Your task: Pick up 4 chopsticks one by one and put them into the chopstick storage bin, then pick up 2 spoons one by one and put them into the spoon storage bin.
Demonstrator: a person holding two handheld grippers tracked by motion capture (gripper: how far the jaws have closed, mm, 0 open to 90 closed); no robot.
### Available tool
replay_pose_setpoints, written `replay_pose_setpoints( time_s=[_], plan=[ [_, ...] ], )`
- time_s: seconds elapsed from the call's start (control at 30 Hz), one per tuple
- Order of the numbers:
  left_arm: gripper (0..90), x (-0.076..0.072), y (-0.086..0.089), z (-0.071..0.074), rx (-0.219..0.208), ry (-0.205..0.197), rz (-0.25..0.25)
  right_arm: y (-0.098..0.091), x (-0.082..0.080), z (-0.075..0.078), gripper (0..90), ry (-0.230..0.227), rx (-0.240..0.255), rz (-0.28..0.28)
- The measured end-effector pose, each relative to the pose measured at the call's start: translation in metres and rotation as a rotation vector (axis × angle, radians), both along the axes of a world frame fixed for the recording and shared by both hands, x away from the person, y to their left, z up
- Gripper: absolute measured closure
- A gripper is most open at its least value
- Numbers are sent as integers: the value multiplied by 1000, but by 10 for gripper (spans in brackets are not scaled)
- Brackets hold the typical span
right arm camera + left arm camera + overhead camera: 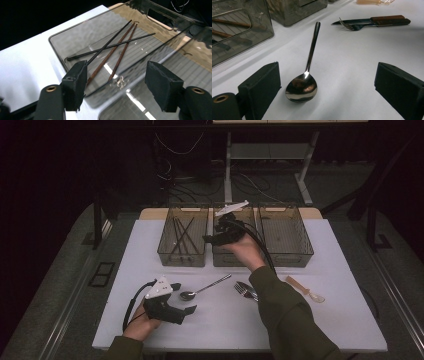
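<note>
High view: right gripper [207, 238] hangs empty, jaws apart, over the bins by the chopsticks [112, 50]; left gripper [192, 309], jaws wide, flanks the spoon [303, 85] on the worktop [225, 320].

Four chopsticks [112, 50] crossed in left bin [183, 236]

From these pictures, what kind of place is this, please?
Probably a lab or test room set up for recording cutlery sorting, not a home kitchen. A white table carries three clear bins, one holding chopsticks, and loose cutlery such as a spoon. Cables lie across the dark floor behind the table.
</note>
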State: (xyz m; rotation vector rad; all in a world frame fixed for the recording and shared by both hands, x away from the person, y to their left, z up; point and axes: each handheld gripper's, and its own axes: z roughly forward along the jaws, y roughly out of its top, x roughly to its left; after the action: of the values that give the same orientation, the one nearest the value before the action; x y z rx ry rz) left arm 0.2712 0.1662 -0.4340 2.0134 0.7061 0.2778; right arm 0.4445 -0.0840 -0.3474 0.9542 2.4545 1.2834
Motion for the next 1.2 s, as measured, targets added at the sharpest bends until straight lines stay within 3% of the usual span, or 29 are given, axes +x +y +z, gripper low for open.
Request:
replay_pose_setpoints(
  time_s=[0.13,0.47,1.2],
  plan=[
    [59,-1,-1,-1,-2,5,6,-17,-8,5,339,-10,34,-1],
    [59,-1,1,0,12,5,2,-45,-25,6,313,-34,46,25],
    [60,-2,0,-2,14,2,-19,-106,-81,-13,309,-37,66,42]
  ],
)
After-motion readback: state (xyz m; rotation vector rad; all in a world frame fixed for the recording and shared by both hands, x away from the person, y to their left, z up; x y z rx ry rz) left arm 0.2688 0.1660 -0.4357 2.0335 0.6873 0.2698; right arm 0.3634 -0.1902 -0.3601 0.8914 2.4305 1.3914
